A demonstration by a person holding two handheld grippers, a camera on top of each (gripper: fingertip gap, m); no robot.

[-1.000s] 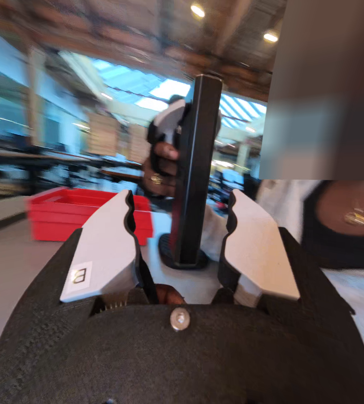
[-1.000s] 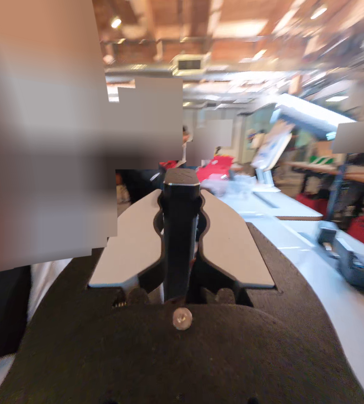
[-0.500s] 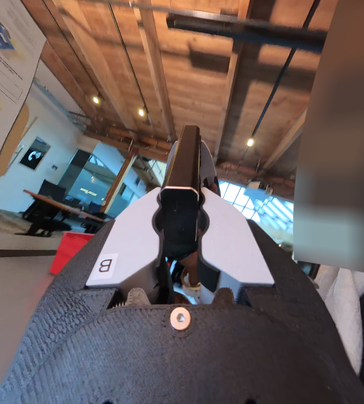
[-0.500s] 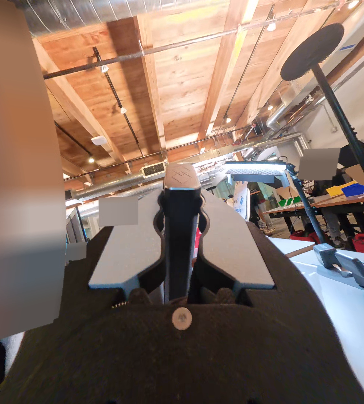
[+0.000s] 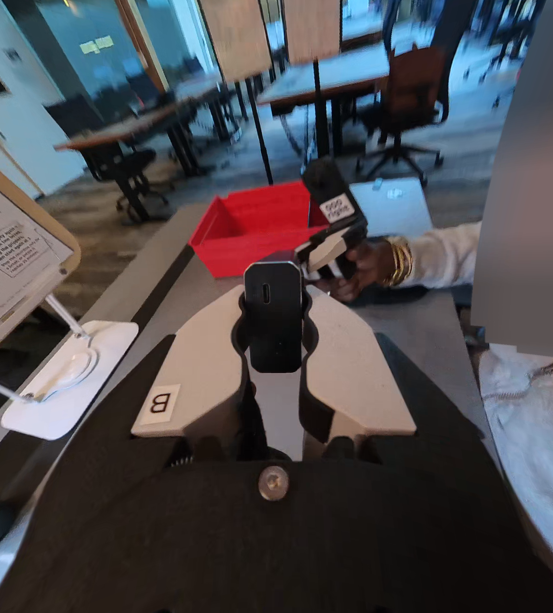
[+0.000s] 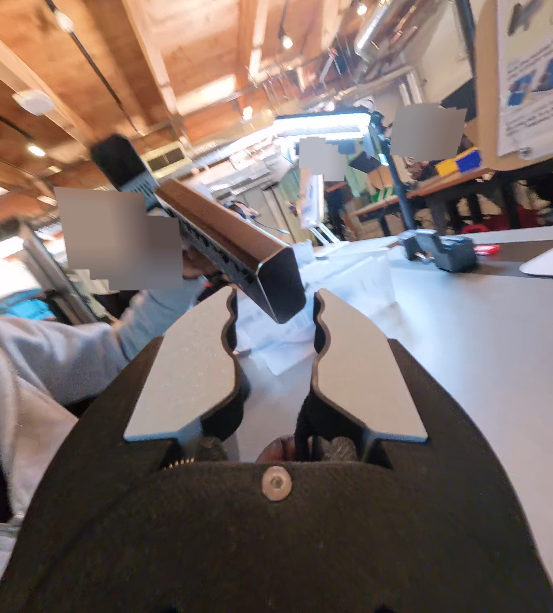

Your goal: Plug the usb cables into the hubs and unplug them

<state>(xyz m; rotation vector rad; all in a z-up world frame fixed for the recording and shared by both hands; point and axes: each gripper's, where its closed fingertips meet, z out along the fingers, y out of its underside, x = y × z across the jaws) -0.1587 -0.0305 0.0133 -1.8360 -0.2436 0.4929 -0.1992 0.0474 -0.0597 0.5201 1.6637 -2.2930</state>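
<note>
My left gripper (image 5: 273, 298) is shut on one end of a long dark metal hub (image 5: 273, 335). The hub's end face, with a small oval port, points at the camera. My right gripper (image 5: 330, 247), held by a hand, shows farther off by the hub's other end. In the right wrist view my right gripper (image 6: 273, 298) is open and empty. The hub (image 6: 222, 238) runs slantwise from the upper left, and its near end hangs just above the gap between the fingertips without touching them. No usb cable is in view.
A red bin (image 5: 255, 229) stands on the grey table (image 5: 208, 282) beyond the hub. A white stand base (image 5: 69, 374) and a sign board are at the left. In the right wrist view, a dark device (image 6: 441, 248) and white papers (image 6: 341, 275) lie on the table.
My right gripper has opened and let go of the hub. My left gripper closed on it and now holds it alone. Both views swung down from the ceiling towards the table.
</note>
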